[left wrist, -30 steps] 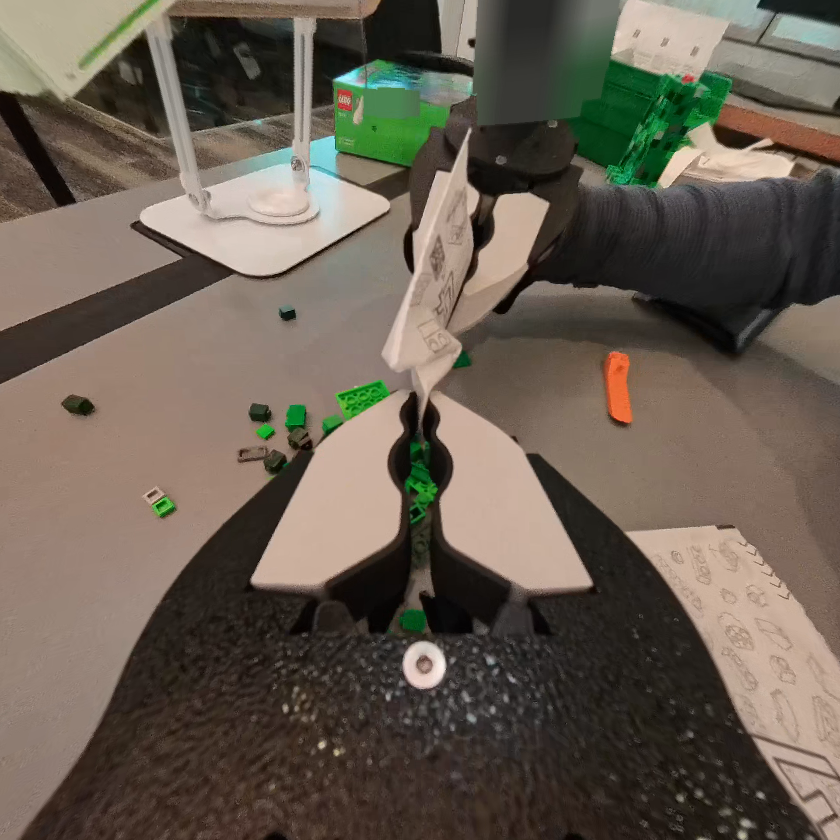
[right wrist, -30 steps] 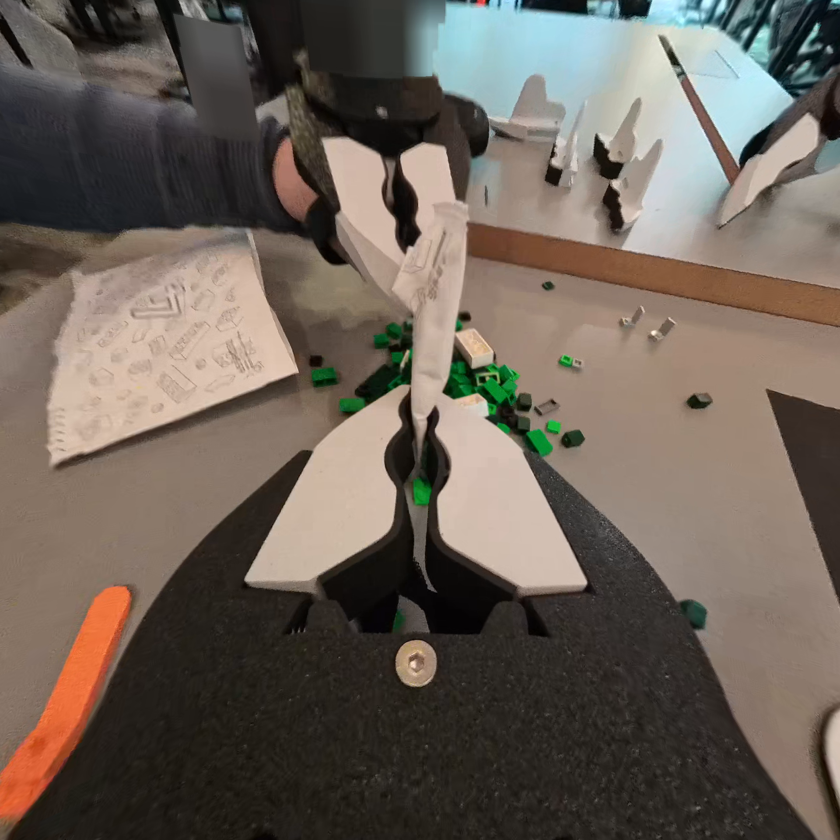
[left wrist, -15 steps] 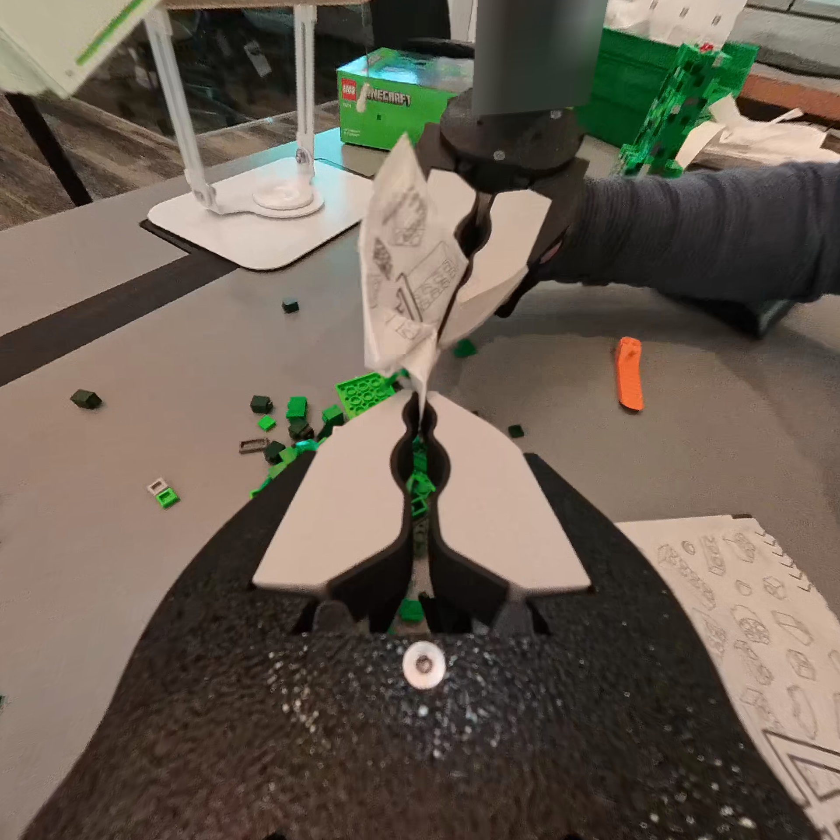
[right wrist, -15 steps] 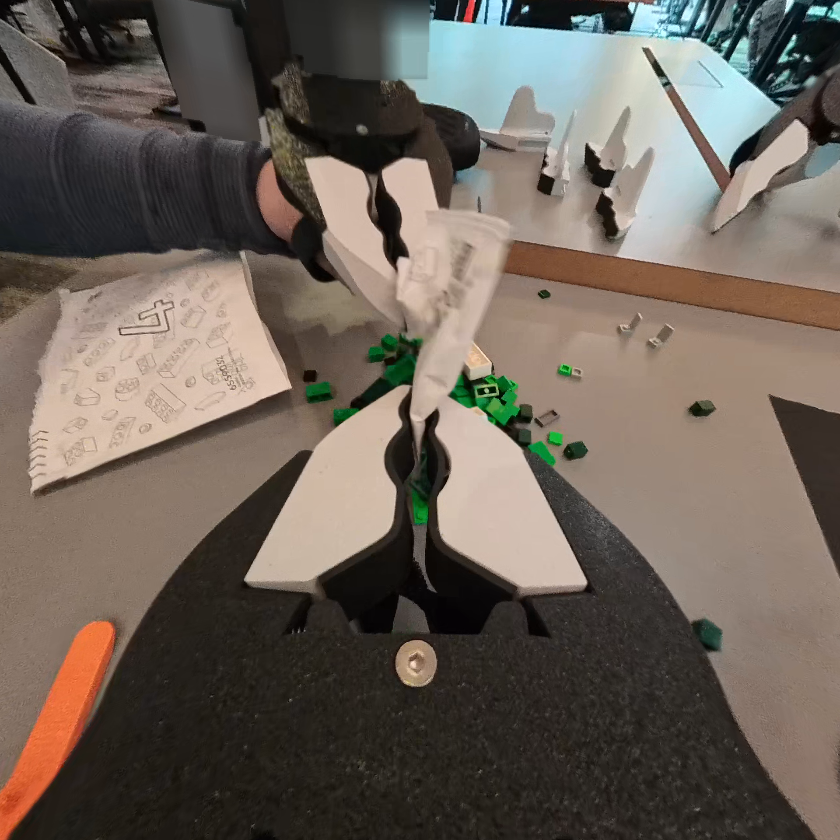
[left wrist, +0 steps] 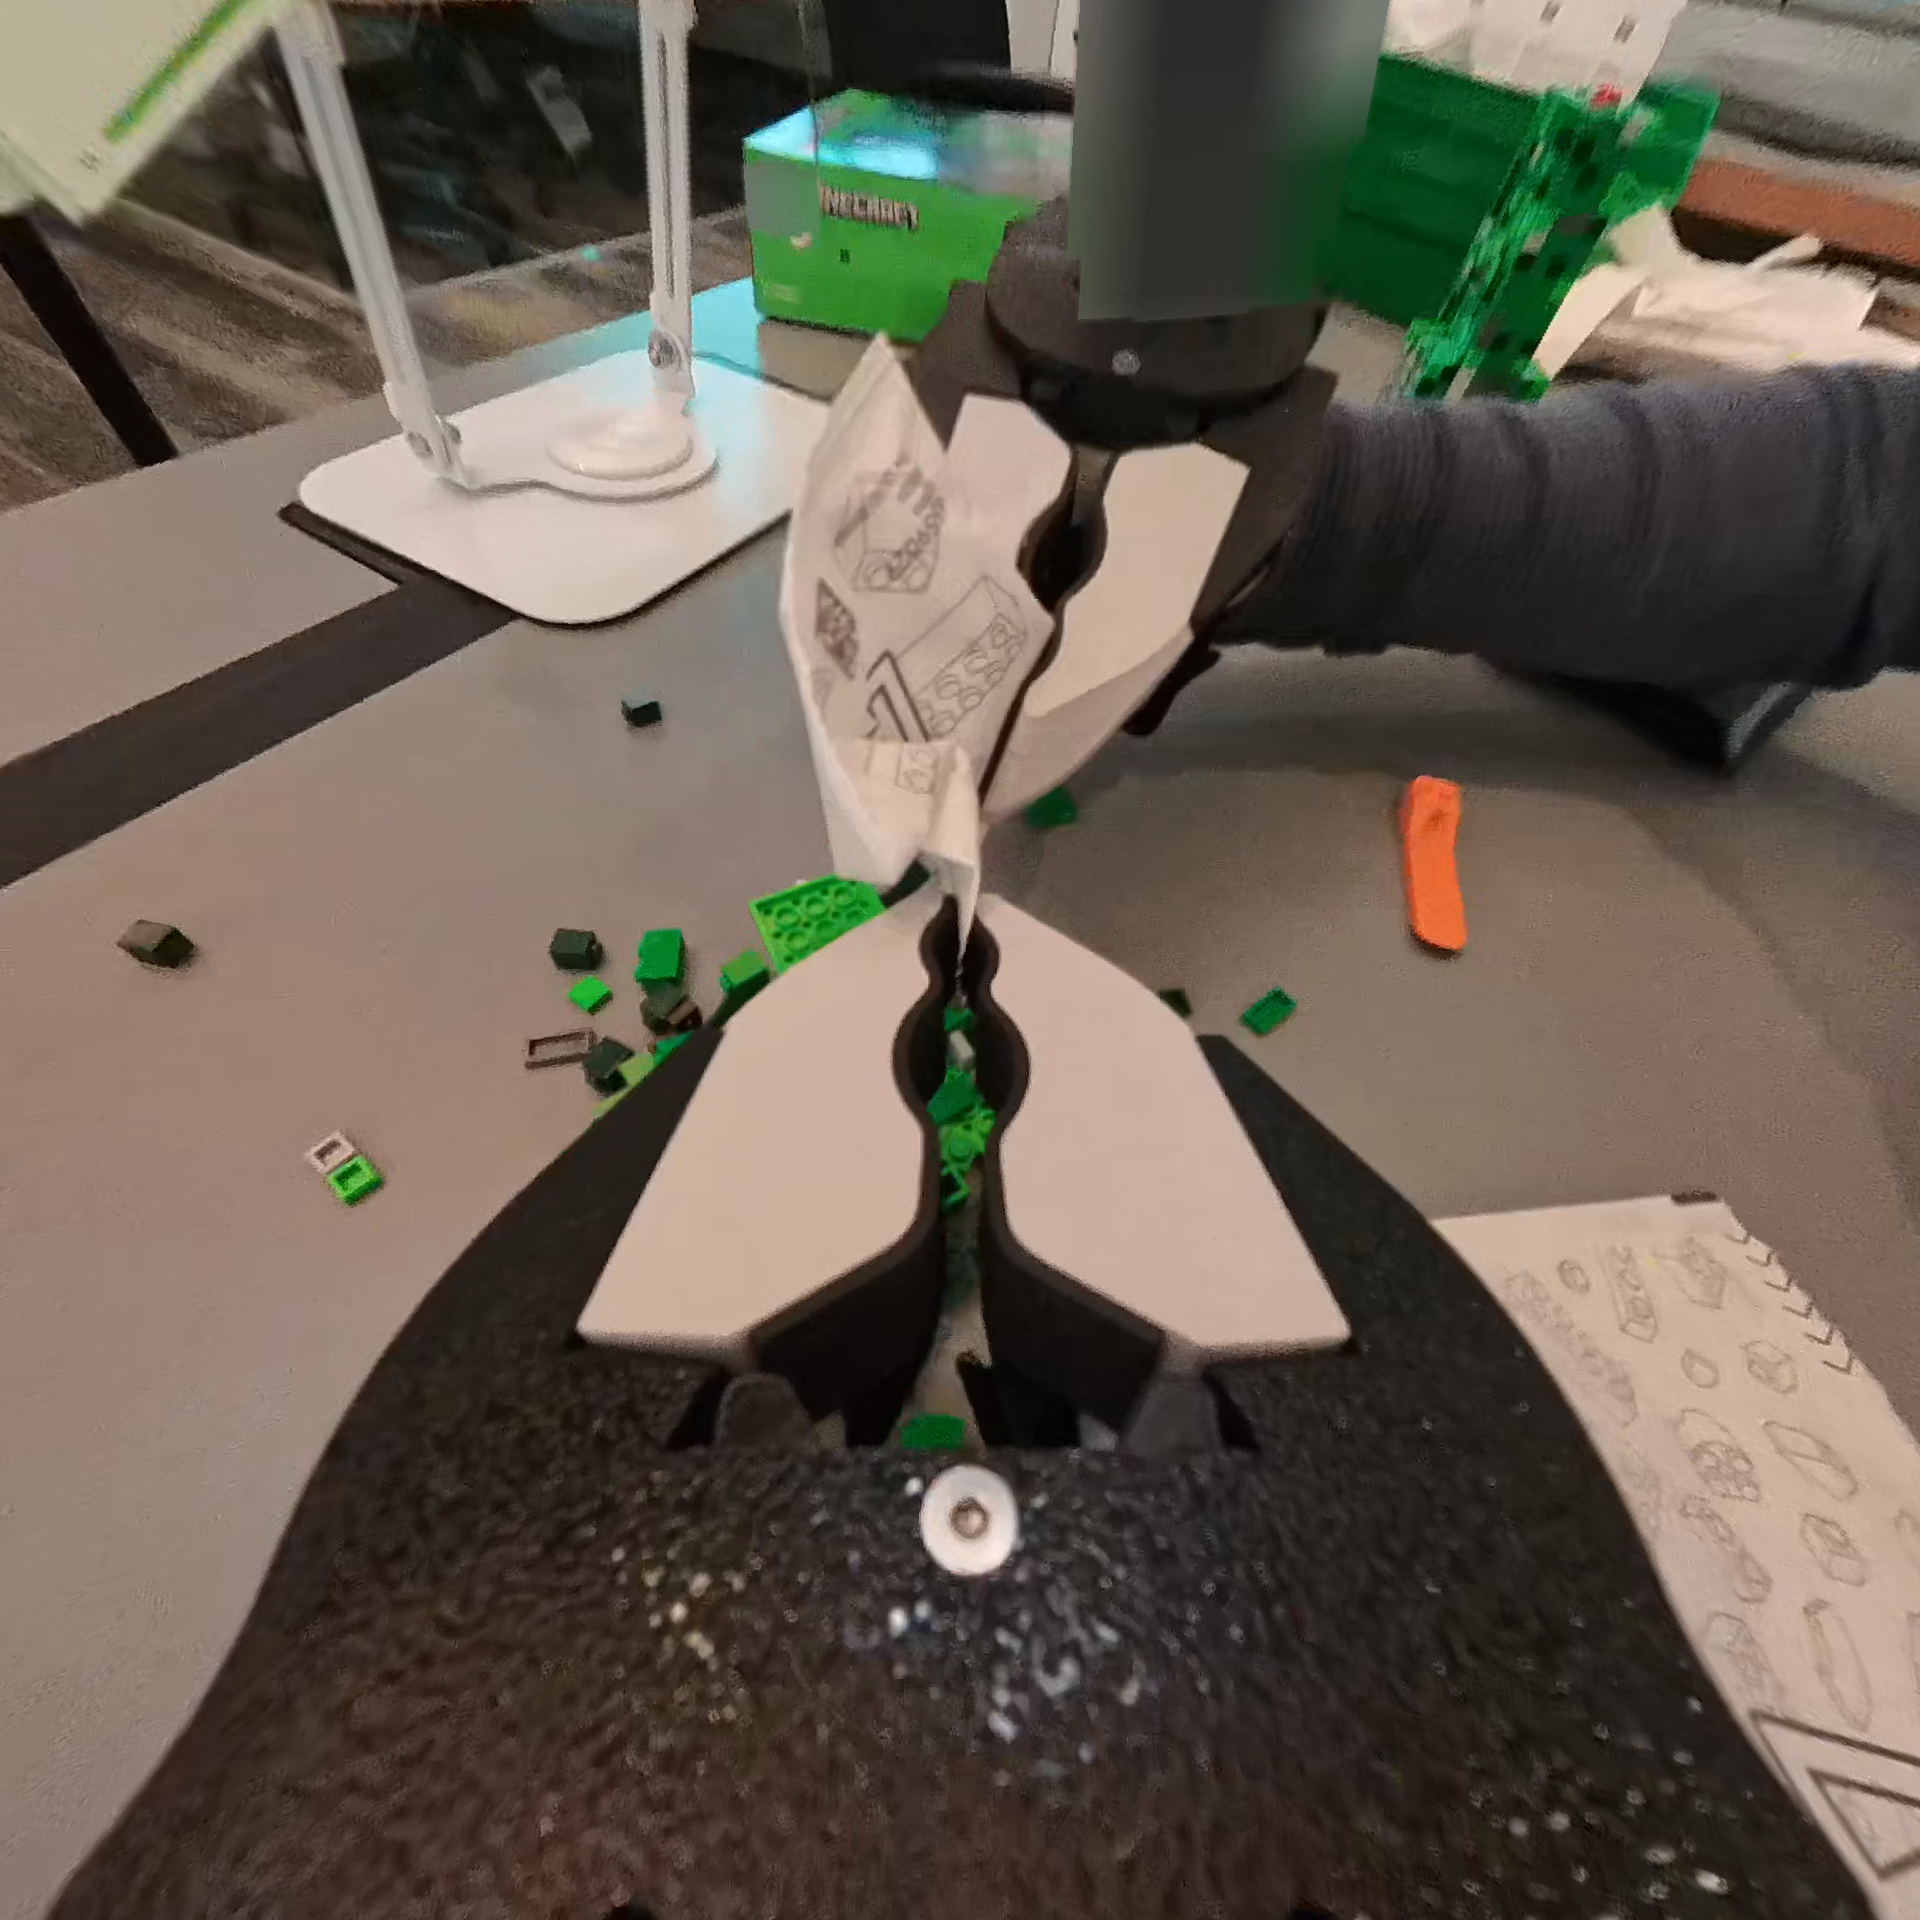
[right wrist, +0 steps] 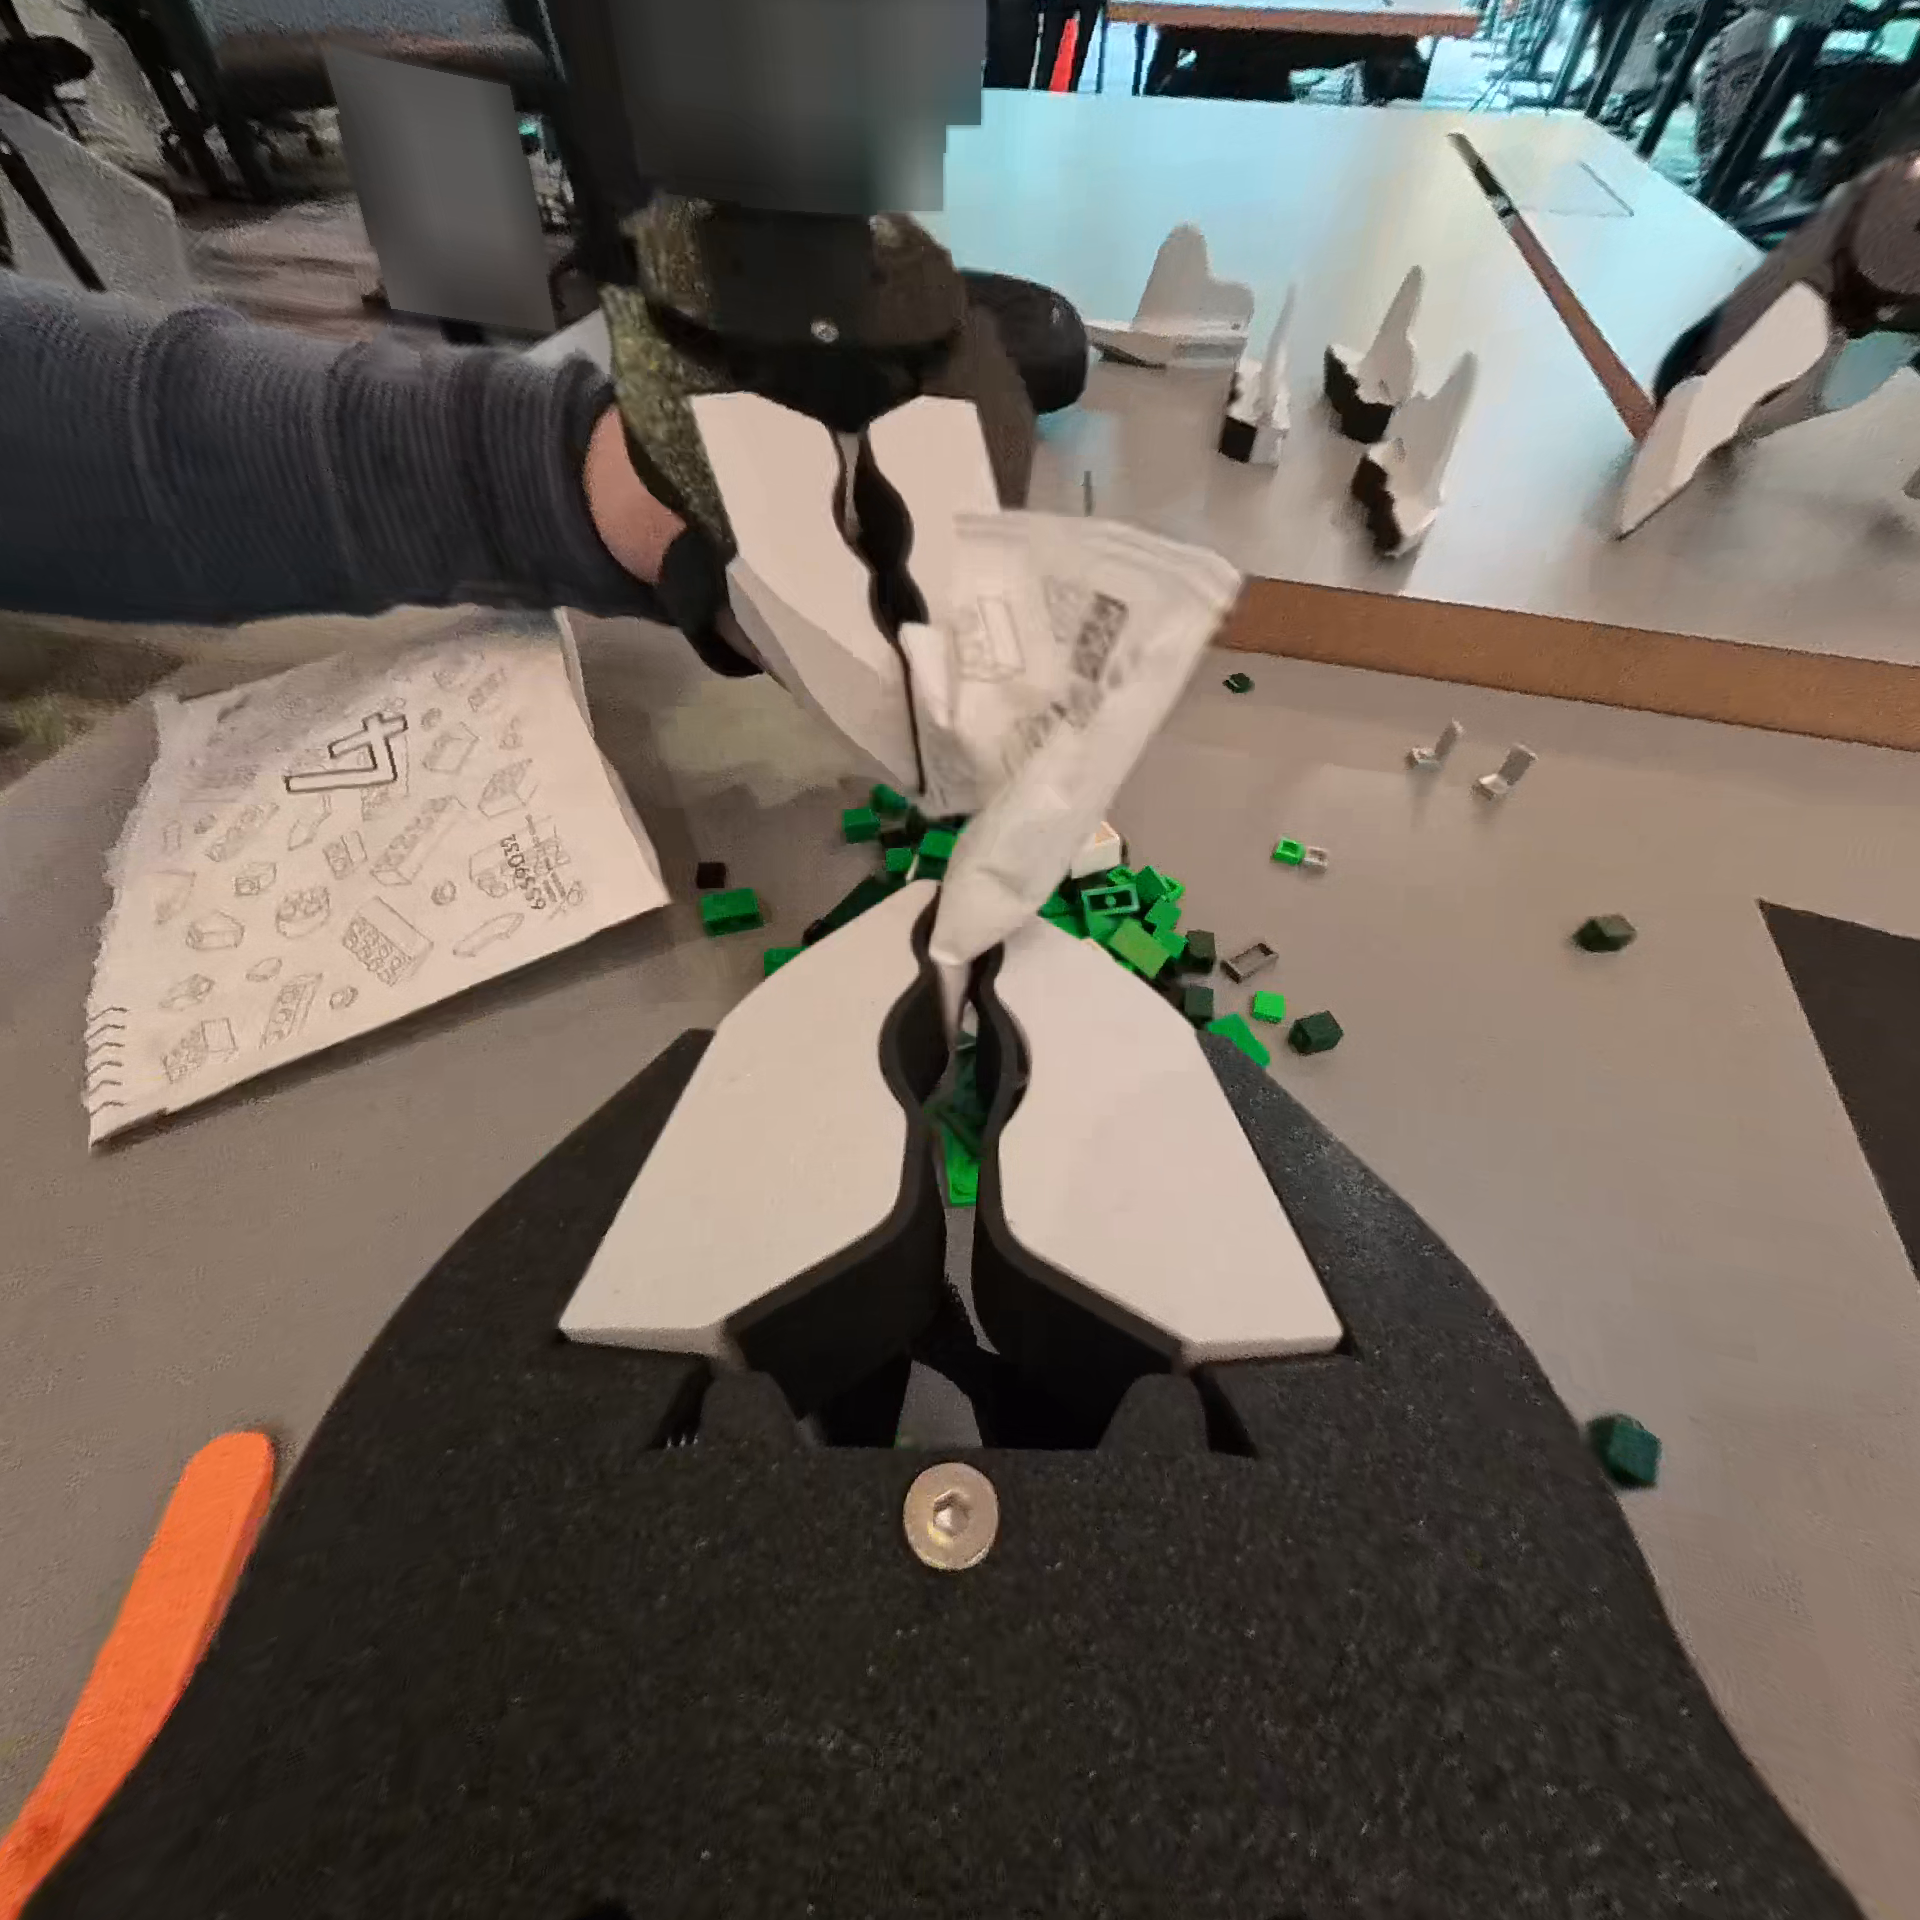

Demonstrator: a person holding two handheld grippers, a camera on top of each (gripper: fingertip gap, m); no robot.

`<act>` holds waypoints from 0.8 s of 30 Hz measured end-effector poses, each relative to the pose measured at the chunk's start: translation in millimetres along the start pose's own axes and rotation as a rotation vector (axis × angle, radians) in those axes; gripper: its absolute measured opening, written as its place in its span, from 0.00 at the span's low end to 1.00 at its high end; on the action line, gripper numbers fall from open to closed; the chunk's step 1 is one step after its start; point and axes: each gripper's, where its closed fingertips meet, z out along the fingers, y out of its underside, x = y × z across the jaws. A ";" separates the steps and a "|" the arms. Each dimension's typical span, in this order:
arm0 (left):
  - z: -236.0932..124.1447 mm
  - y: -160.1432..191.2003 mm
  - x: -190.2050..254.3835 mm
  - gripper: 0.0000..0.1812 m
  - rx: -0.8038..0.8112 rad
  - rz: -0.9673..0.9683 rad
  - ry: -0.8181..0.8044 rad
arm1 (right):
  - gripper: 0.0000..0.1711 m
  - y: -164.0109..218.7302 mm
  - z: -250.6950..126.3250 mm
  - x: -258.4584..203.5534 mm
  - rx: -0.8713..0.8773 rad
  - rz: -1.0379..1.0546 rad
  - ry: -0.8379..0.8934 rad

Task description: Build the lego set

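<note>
A white paper bag (left wrist: pixel 914 623) printed with brick drawings hangs stretched between my two grippers above the grey table. My left gripper (left wrist: pixel 961 925) is shut on one end of it. My right gripper (right wrist: pixel 956 935) is shut on the other end of the bag (right wrist: pixel 1049 707). Each gripper shows opposite in the other's view, the right gripper (left wrist: pixel 987 800) and the left gripper (right wrist: pixel 914 784). A pile of loose green bricks (right wrist: pixel 1122 914) lies on the table under the bag, among them a bright green plate (left wrist: pixel 821 914).
A second printed paper bag (right wrist: pixel 353 862) lies flat on the table. An orange brick separator (left wrist: pixel 1434 873) lies nearby. A white stand (left wrist: pixel 551 509), a green box (left wrist: pixel 873 239) and a green built model (left wrist: pixel 1538 229) stand at the back. Stray bricks (left wrist: pixel 156 943) are scattered around. Left and right tips are no more than a few centimetres apart. The bright green plate (left wrist: pixel 821 914) is about equally far from each gripper, around 7 centimeters.
The bag has gone from a narrow twisted strip to a wider, spread shape between the grippers. A few more green bricks lie on the table to the right of my left gripper.
</note>
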 end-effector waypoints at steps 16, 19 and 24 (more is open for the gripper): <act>-9.2 13.0 -4.6 0.00 -0.026 0.005 -0.032 | 0.00 3.2 7.9 -6.9 -0.030 -0.034 -0.017; -21.8 1.2 -5.6 0.00 0.079 -0.062 -0.015 | 0.00 2.5 -2.4 -0.4 -0.007 -0.008 -0.006; -17.6 11.0 -7.0 0.00 0.026 -0.011 -0.047 | 0.00 1.1 7.7 -4.2 -0.063 -0.076 0.003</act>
